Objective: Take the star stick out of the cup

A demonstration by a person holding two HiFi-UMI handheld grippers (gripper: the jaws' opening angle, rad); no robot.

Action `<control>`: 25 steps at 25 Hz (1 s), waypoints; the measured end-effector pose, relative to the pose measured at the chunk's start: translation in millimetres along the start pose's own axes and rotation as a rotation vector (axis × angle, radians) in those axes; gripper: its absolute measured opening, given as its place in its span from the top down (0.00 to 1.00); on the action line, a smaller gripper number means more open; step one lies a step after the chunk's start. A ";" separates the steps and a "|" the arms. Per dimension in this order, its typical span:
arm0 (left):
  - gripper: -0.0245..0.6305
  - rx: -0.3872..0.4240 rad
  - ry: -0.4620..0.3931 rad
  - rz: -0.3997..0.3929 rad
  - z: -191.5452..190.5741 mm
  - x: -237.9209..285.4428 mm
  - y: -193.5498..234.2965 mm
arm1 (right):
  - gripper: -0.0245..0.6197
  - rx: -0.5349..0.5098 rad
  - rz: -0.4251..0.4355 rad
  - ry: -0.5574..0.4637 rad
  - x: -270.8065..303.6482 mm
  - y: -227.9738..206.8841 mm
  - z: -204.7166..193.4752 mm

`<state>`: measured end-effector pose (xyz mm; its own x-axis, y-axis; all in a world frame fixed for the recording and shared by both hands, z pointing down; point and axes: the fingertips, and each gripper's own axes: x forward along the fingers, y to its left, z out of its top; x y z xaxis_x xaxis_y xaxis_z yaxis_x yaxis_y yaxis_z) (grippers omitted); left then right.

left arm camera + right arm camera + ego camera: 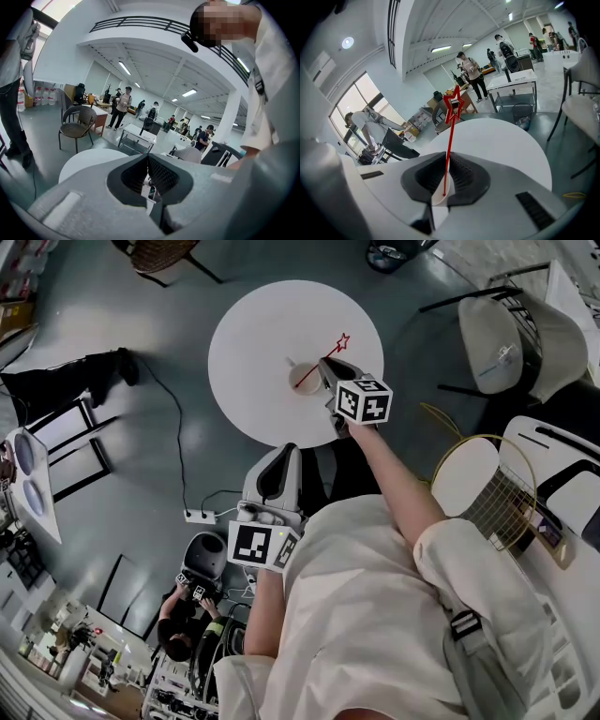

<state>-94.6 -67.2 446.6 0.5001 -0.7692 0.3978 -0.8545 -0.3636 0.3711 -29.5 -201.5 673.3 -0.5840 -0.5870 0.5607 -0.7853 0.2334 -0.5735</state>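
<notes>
Seen from the head view, the round white tabletop (246, 338) fills the upper middle of the frame, with the cup (302, 381) near its centre and the red star stick (332, 350) leaning out of it toward the upper right. The right tongs (325, 367) reach in from the lower right, their tips at the cup's rim. The left tongs (280, 454) hang off the tabletop's near edge, close to the person's body, at lower centre. In the left gripper view, those tongs are pressed together on nothing, pointing out over the tabletop's rim toward a busy hall. In the right gripper view, the tongs are closed on the stick's thin shaft. The star stands above them at upper centre, and the stick's foot sits inside the cup, which shows white below the pads. The step in hand appears to be the grasp itself, with the lift not yet made. The next move likely calls for a straight pull along the stick's lean, so the light, unheld cup does not tip or drag.
</notes>
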 end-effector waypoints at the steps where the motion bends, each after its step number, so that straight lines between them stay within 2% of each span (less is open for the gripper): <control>1: 0.95 0.000 0.002 0.000 0.4 -0.5 1.2 | 0.91 0.003 -0.001 -0.003 1.1 0.7 0.8; 15: 0.95 0.004 -0.005 -0.003 1.5 -3.6 5.2 | 0.92 -0.012 -0.003 -0.032 3.8 8.8 3.2; 25: 0.95 0.014 -0.023 0.002 4.9 -6.4 -1.4 | 0.92 -0.045 0.034 -0.052 -8.8 22.6 14.3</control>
<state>-97.4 -64.3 439.5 0.4949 -0.7817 0.3794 -0.8575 -0.3688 0.3587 -39.1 -202.1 646.8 -0.6003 -0.6173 0.5086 -0.7741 0.2884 -0.5636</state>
